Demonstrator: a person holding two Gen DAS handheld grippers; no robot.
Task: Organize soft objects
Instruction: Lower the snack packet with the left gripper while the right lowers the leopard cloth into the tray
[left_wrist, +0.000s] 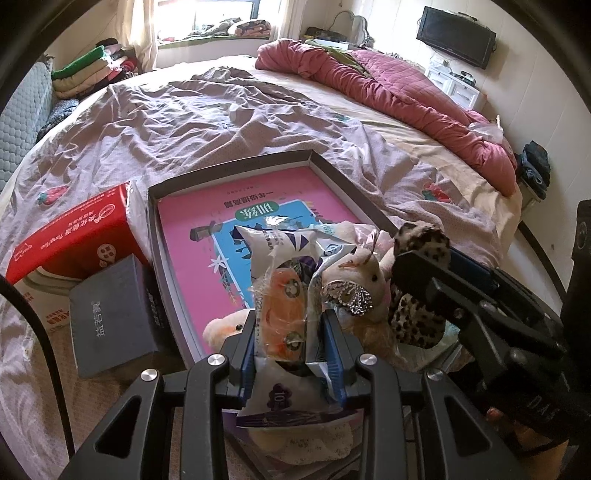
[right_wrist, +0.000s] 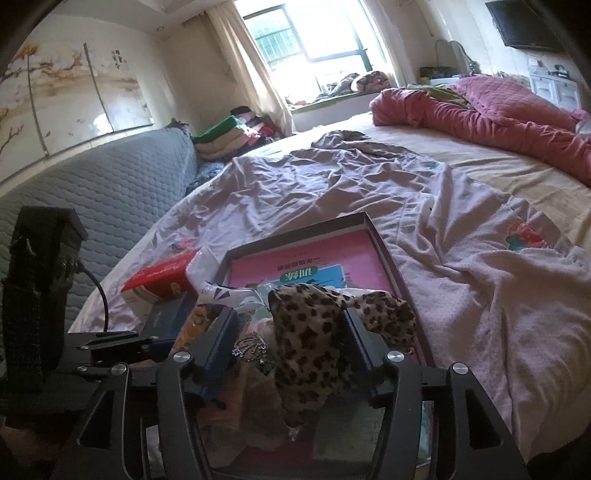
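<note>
Left gripper (left_wrist: 290, 343): pressed onto a plastic snack packet (left_wrist: 284, 295), blue pads clamped on both flanks at its orange middle. Packet upright between the jaws, long axis running away from the camera, white-and-purple top end pointing toward the far rim of the box, printed bottom end hanging back toward the gripper body.

Right gripper (right_wrist: 291, 339): spread fairly wide, a leopard-print cloth (right_wrist: 314, 332) between the fingers (right_wrist: 356, 336). Cloth against the right-hand pad, clear of the left-hand one; not pinched. Bunched in a loose heap, peak upward, a flap trailing off to the right over the box edge; no clear long axis. Seen from the left wrist, right gripper crossing in from the right side, just beside the packet.

Directly beside the packet: a cream plush toy (left_wrist: 364, 273) with a sparkly silver clip (left_wrist: 349, 295) lying on it.

Beneath all of these: a shallow dark-rimmed box (left_wrist: 236, 166) holding a pink book (left_wrist: 192, 236), set on the wrinkled bed sheet (left_wrist: 184, 122).

Left of the box: a red carton (left_wrist: 70, 236), and a grey box (left_wrist: 110, 317) touching its near side.

Farther off: a pink quilt (left_wrist: 406, 96) heaped along the bed's right side.
</note>
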